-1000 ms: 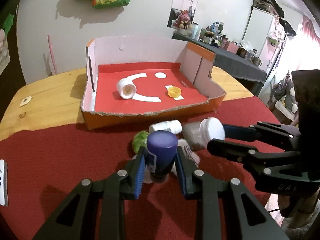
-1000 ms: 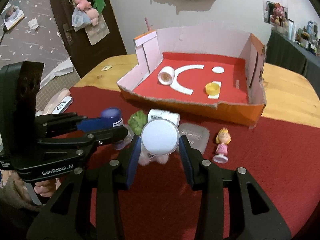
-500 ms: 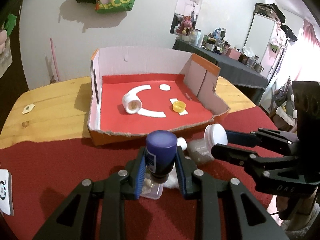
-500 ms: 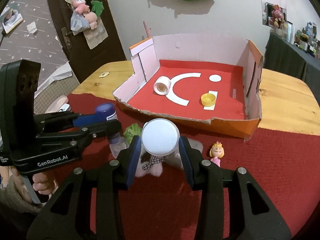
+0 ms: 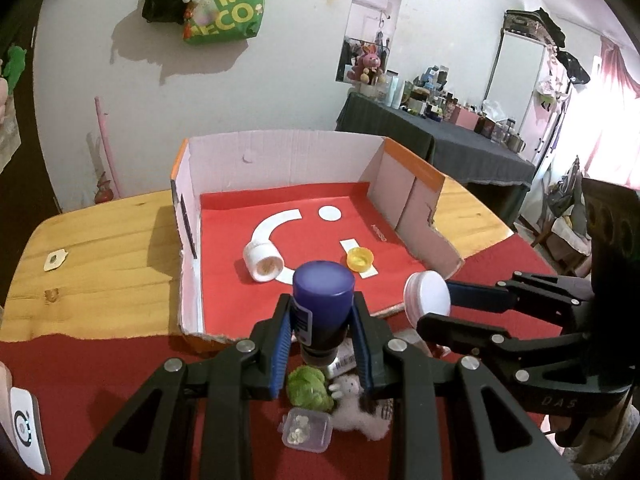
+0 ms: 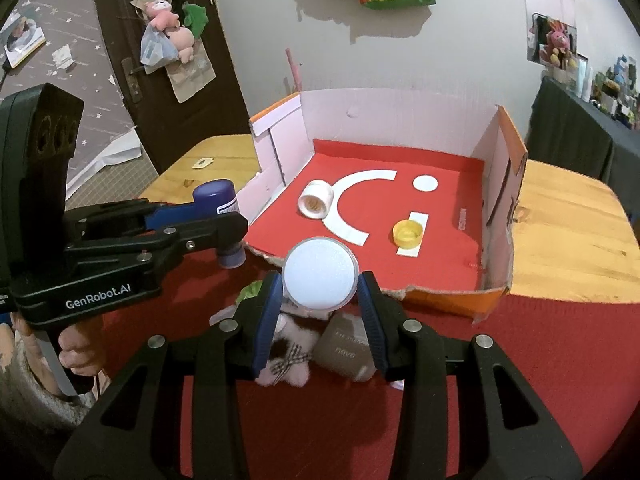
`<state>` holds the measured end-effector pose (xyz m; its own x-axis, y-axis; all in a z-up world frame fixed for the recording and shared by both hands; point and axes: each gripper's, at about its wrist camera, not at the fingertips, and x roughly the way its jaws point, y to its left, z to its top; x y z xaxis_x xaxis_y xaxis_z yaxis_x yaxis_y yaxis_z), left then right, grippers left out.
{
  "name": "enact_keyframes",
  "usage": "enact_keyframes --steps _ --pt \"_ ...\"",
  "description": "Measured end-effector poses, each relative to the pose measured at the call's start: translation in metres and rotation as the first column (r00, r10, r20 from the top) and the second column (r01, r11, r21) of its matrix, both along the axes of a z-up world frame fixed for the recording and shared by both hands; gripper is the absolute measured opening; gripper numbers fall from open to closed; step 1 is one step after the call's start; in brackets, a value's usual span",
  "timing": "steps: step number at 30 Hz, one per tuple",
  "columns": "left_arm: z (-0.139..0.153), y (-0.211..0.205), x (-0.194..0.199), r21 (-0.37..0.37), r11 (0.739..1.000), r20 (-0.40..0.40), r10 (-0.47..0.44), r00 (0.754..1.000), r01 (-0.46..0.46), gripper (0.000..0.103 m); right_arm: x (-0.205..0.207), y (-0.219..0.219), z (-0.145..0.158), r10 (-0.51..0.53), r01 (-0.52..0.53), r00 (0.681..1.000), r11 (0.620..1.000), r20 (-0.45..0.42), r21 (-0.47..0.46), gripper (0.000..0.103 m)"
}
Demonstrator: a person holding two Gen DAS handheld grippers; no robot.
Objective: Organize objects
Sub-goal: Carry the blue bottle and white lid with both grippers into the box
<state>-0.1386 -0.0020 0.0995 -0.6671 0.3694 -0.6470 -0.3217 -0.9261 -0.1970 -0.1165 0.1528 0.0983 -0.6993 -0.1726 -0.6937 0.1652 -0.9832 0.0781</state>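
**Two containers held above the red cloth, box just ahead**

The left gripper [image 5: 323, 336] is clamped on a purple-capped bottle [image 5: 323, 304], its blue pads pressed to the dark body below the cap; the bottle stands upright between them, clear of the red cloth [image 5: 100, 376]; the right gripper [image 6: 320, 312] grips a white-lidded jar [image 6: 320, 272] the same way, the round lid facing the camera. Both sit near the torn front edge of the cardboard box [image 5: 280, 160], which rests on the wooden table [image 5: 100, 240]; on the box's red floor lie a white tube on its side [image 5: 262, 262] and a yellow cap [image 5: 360, 258], well apart. Below the held items, on the cloth, a cluster remains: a green leafy toy [image 5: 308, 388], a small clear case [image 5: 306, 434], a white plush [image 5: 356, 412] and a grey case [image 6: 346, 350]; a hand [image 6: 68, 354] holds the left gripper's handle.
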Motion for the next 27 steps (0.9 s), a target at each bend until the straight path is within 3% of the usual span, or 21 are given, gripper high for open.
enact_keyframes --steps 12,27 --pt "-0.020 0.001 -0.032 -0.002 1.000 0.085 -0.018 0.996 0.018 0.029 -0.037 0.021 -0.011 -0.017 0.020 0.996 0.999 0.086 -0.036 0.038" --pt "-0.040 0.004 -0.065 -0.016 0.999 0.178 -0.048 0.983 0.051 0.029 -0.065 0.030 -0.030 -0.025 0.022 0.982 1.000 0.187 0.020 0.038"
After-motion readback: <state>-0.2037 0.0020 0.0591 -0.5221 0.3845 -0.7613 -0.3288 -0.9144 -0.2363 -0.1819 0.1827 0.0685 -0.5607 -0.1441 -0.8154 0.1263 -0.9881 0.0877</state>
